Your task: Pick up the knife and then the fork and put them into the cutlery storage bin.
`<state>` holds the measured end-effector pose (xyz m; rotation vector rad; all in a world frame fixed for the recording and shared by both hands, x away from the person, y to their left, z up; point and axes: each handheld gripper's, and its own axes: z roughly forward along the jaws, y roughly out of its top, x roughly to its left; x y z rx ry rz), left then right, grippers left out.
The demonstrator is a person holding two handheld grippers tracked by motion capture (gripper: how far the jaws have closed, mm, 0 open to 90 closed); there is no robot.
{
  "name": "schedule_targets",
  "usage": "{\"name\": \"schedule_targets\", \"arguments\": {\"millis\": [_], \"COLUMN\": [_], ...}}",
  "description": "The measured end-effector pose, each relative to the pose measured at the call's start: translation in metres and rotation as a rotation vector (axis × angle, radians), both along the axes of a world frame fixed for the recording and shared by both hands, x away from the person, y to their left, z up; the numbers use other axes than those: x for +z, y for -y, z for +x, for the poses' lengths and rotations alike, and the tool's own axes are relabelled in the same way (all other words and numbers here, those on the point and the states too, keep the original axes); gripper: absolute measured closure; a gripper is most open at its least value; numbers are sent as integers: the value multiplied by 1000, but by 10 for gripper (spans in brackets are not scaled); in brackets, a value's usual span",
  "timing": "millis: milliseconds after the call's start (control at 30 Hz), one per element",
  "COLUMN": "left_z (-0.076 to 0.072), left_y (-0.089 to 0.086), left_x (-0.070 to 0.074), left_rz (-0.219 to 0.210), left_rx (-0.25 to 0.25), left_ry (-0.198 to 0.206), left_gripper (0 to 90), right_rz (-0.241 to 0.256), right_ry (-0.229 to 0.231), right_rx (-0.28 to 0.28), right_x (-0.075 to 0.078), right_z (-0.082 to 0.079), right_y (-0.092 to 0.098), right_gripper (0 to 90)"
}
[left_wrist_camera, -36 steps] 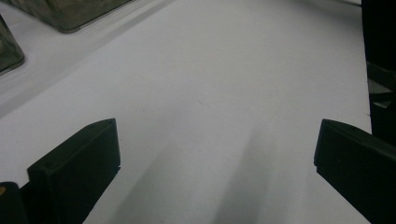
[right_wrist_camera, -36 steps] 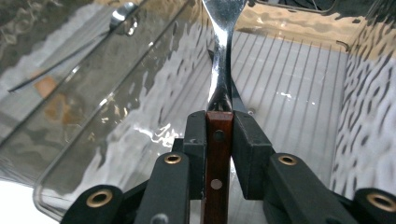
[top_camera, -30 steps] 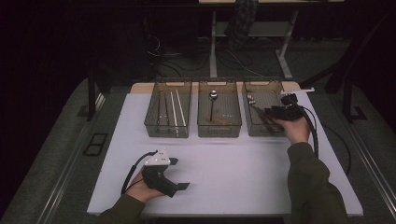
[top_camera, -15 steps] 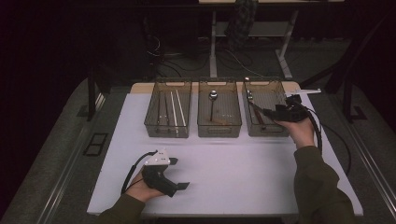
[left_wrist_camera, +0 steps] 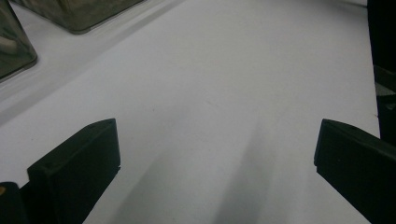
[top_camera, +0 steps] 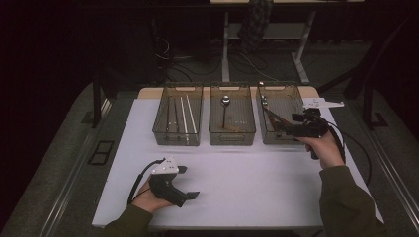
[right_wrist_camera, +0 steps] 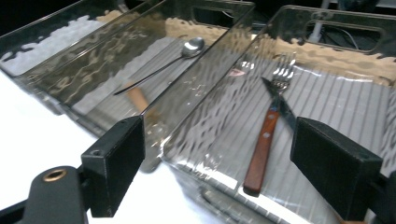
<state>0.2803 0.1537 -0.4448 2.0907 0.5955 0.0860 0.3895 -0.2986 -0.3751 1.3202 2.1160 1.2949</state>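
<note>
Right gripper (right_wrist_camera: 219,172) hovers at the near edge of the clear plastic right-hand bin (right_wrist_camera: 327,116), jaws wide apart and empty — the wooden-handled steel fork (right_wrist_camera: 268,135) lies flat inside it, untouched — left gripper (left_wrist_camera: 215,168), jaws also spread, rests over the bare white tabletop (left_wrist_camera: 224,84).

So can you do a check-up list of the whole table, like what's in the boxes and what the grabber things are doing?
Surface: white tabletop, bare in the middle.
Job's things: wooden-handled fork lying in the right clear plastic bin; a dark blade lies across it.
Other bins: metal spoon in the middle clear bin; pale sticks in the left clear bin.
Clutter: nothing seen.
Grippers: left gripper open, low over the table; right gripper open at the right bin's near edge.
Cables: black cable from left gripper; another from the right.
Surroundings: dark floor, desk legs behind.
</note>
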Motion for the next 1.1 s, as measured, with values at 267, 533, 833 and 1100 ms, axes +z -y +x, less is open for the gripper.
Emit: {"name": "schedule_targets", "arguments": {"millis": [267, 533, 833, 1100], "left_z": [1, 0, -2, -3], "left_y": [0, 0, 0, 0], "left_x": [0, 0, 2, 3], "left_rz": [-1, 7, 4, 0], "left_rx": [8, 12, 5, 1], "left_ry": [0, 4, 12, 16], "left_gripper": [0, 0, 0, 0], "right_rz": [-8, -20, -45, -30], "right_ry": [29, 43, 62, 61], "right_rx": [58, 112, 170, 210], "right_x": [-7, -20, -32, -43], "right_z": [-23, -48, -75, -94], "right_y": [-8, -14, -15, -12], "right_gripper": [147, 147, 147, 147]}}
